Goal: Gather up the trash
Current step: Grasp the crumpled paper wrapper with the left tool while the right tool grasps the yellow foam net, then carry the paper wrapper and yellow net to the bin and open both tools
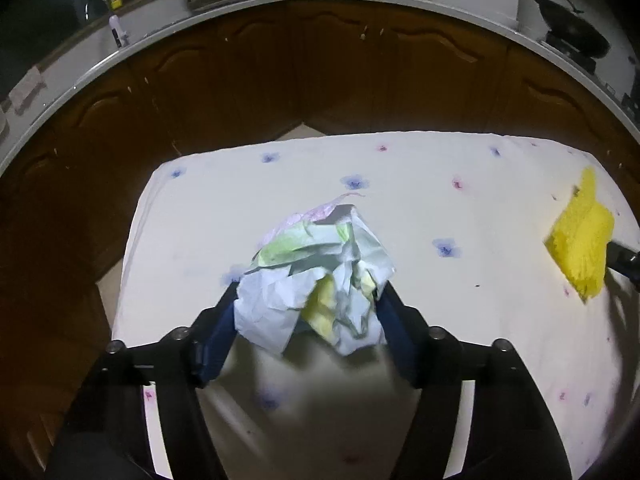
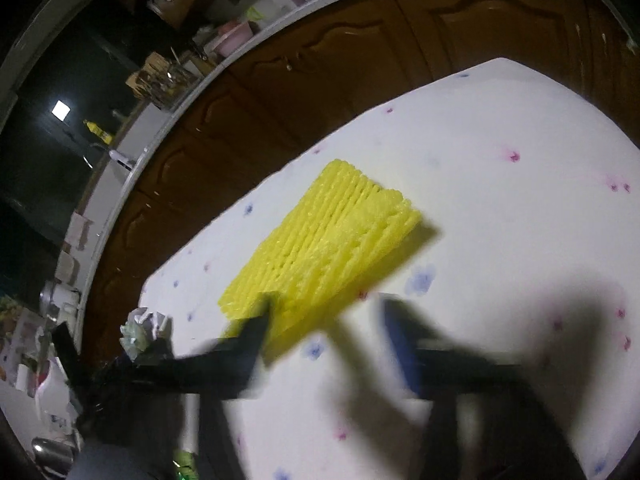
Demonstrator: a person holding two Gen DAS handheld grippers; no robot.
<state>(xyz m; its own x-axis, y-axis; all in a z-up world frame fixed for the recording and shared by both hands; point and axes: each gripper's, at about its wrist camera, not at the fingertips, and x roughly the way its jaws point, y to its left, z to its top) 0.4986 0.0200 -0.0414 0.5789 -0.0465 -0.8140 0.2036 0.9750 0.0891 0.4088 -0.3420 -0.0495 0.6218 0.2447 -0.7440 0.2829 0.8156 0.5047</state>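
2 grippers over my table (image 1: 420, 208), white cloth with flower print. Left gripper (image 1: 308, 300) clamped on crumpled paper wad (image 1: 316, 276), both pads pressing its sides, wad near table middle. Right gripper (image 2: 324, 312) blurred; jaws look apart, 1 finger (image 2: 260, 320) over near edge of yellow foam net (image 2: 328, 240), which lies flat on cloth; grip unclear. Dark wood cabinets (image 1: 280, 72) behind.

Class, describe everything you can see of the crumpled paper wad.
The crumpled paper wad is a loose ball of pale bluish-white sheets with yellow-green patches and a pink scrap at its far edge. It sits over the flowered tablecloth, between the left gripper's fingers, which touch both its sides.
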